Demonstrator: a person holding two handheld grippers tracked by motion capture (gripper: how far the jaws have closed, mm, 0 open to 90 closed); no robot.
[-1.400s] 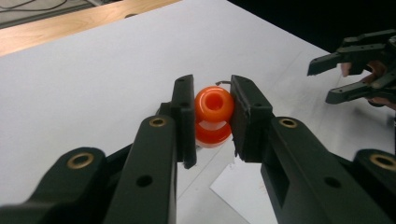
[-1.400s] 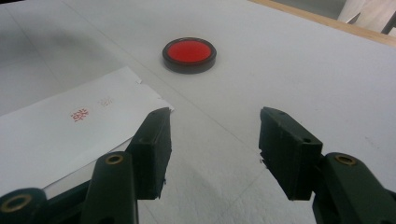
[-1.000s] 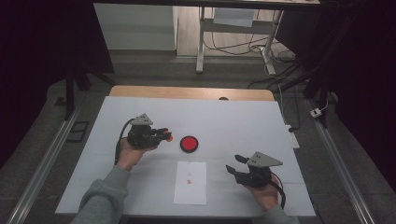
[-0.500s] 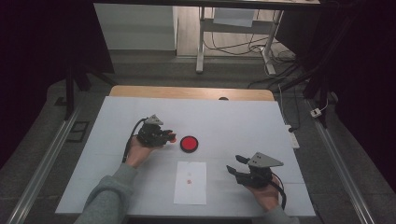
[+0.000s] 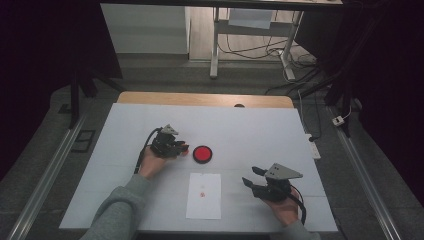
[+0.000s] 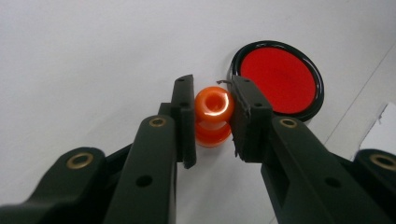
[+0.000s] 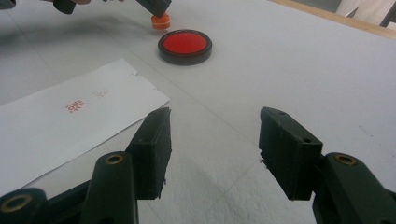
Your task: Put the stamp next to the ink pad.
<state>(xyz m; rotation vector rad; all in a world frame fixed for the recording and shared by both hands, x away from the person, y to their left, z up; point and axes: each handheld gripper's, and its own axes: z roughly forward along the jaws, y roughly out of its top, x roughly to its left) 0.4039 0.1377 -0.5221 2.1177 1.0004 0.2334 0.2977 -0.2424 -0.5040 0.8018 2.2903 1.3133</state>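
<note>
A small orange stamp point(image 6: 214, 105) is pinched between the jaws of my left gripper point(image 6: 211, 93), which is shut on it. The stamp sits low over the white table, just left of a round red ink pad point(image 6: 278, 79) with a black rim. From above, the left gripper point(image 5: 182, 148) is beside the ink pad point(image 5: 202, 154). A white paper sheet point(image 5: 204, 195) with small red marks lies nearer the front edge. My right gripper point(image 5: 251, 176) hovers open to the right of the sheet, nothing between its jaws point(image 7: 215, 121). Farther off are the ink pad point(image 7: 185, 44) and stamp point(image 7: 160, 21).
The white table top point(image 5: 250, 130) has a wooden strip point(image 5: 205, 99) along its far edge. Metal rails run along both sides on the floor. A desk frame and cables stand beyond the table. A white cloth-like patch point(image 7: 243, 196) lies under the right gripper.
My left gripper has moved right and nearer to the ink pad, carrying the orange stamp with it. The right gripper has stayed where it was.
</note>
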